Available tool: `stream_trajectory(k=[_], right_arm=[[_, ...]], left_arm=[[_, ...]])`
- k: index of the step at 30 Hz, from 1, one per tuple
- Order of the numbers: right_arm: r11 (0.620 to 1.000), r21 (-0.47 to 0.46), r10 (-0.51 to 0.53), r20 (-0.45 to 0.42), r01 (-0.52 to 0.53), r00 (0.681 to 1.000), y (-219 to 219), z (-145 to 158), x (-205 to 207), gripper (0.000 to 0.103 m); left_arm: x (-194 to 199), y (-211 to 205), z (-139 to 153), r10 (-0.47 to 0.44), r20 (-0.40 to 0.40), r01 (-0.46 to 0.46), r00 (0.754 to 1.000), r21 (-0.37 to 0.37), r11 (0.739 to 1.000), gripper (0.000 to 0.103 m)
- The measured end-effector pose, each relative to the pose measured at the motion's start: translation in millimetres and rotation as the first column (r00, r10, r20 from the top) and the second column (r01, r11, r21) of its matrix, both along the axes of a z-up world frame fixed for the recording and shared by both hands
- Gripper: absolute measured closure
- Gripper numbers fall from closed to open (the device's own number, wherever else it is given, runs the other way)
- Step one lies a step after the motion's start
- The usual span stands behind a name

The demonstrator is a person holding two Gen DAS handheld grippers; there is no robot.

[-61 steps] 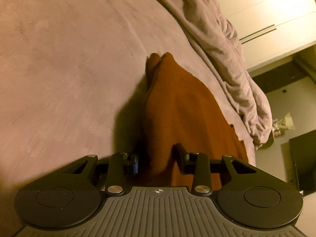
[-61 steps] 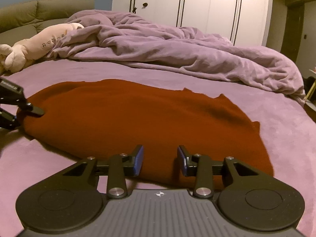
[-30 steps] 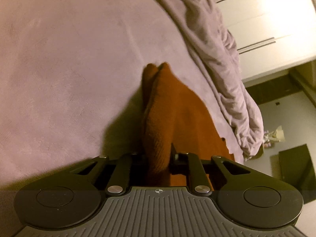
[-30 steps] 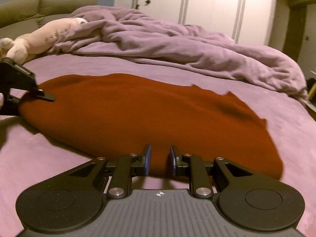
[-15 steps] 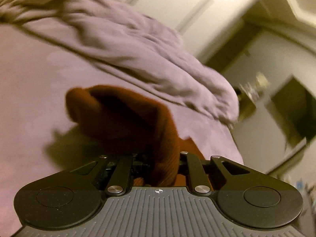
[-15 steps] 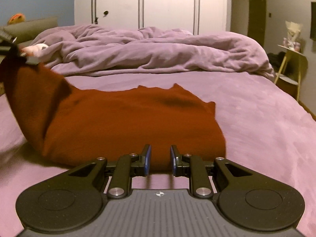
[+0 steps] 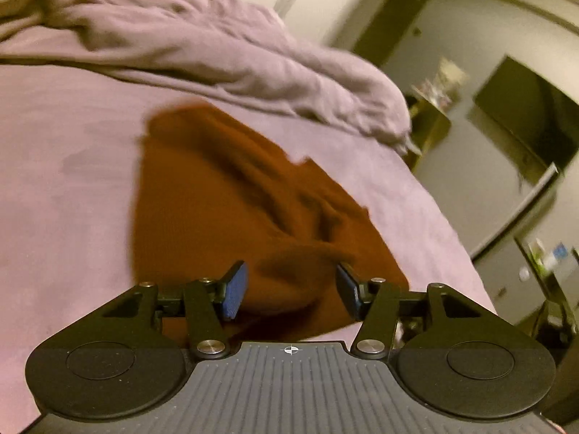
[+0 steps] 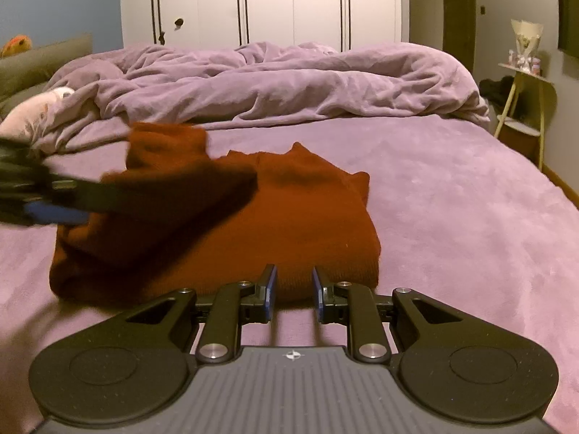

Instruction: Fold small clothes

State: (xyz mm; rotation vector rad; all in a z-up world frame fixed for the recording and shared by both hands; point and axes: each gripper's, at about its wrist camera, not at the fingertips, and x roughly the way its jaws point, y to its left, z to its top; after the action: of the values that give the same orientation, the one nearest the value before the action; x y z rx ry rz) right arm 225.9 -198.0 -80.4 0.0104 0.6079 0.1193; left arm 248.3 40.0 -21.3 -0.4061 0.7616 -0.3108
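Observation:
A rust-brown knitted garment (image 8: 224, 224) lies folded over on the purple bed sheet (image 8: 452, 195); it also shows in the left wrist view (image 7: 224, 202). My left gripper (image 7: 291, 291) is open just above the garment's near folded edge, holding nothing. It shows blurred at the left edge of the right wrist view (image 8: 54, 199). My right gripper (image 8: 292, 294) is slightly open at the garment's near edge; the cloth sits just beyond its blue pads (image 8: 270, 293), not pinched.
A crumpled purple duvet (image 8: 275, 83) lies across the far side of the bed. A plush toy (image 8: 32, 115) lies at the far left. White wardrobes (image 8: 267, 3) stand behind. A small side table (image 8: 524, 101) stands at the right of the bed.
My left gripper carried the garment's end over onto the rest, folding it, then opened and let go. My right gripper, shut on the near edge, has opened slightly and released it.

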Motion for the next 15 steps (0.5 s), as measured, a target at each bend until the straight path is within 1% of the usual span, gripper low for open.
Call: stream_trajectory(k=[3,4,5,7,9,10,11,12,13,14,15], right_arm=[[0.997,0.082,0.01,0.014,-0.011,1.0,2,14,12,0.083],[0.995,0.097,0.017,0.031,-0.02,0.999,5,20,15,0.083],[0.994,0.103,0.031,0.056,-0.036,0.998,10,28,18,0.083],[0.99,0.11,0.075,0.095,-0.085,0.993,24,41,25,0.083],[0.98,0.118,0.149,0.098,-0.16,0.984,39,45,35,0.081],[0.976,0.11,0.184,0.062,-0.19,0.981,46,41,42,0.081],[0.973,0.107,0.206,0.019,-0.206,0.978,51,35,48,0.081],[0.97,0.099,0.227,-0.024,-0.223,0.974,53,27,52,0.081],[0.971,0.068,0.235,-0.067,-0.23,0.97,53,17,55,0.081],[0.974,0.02,0.225,-0.097,-0.224,0.97,51,6,56,0.08],[0.975,-0.006,0.222,-0.097,-0.224,0.97,45,-3,55,0.08]], left_arm=[[-8,18,-4,0.095,-0.003,-0.094,0.995,0.107,0.99,0.043],[-7,23,-9,0.123,-0.026,-0.118,0.992,0.128,0.985,0.043],[-6,27,-14,0.14,-0.054,-0.132,0.989,0.129,0.983,0.043],[-7,29,-24,0.142,-0.089,-0.133,0.986,0.099,0.986,0.043],[-9,25,-28,0.124,-0.101,-0.114,0.987,0.103,0.988,0.041],[-11,22,-29,0.108,-0.098,-0.096,0.989,0.119,0.988,0.039],[-10,17,-31,0.094,-0.093,-0.081,0.991,0.141,0.987,0.031],[-12,15,-34,0.089,-0.086,-0.073,0.992,0.172,0.982,0.029],[-14,12,-37,0.087,-0.083,-0.068,0.993,0.206,0.976,0.029],[-14,11,-41,0.084,-0.088,-0.063,0.993,0.226,0.972,0.026],[-16,11,-44,0.084,-0.094,-0.061,0.992,0.223,0.973,0.024]])
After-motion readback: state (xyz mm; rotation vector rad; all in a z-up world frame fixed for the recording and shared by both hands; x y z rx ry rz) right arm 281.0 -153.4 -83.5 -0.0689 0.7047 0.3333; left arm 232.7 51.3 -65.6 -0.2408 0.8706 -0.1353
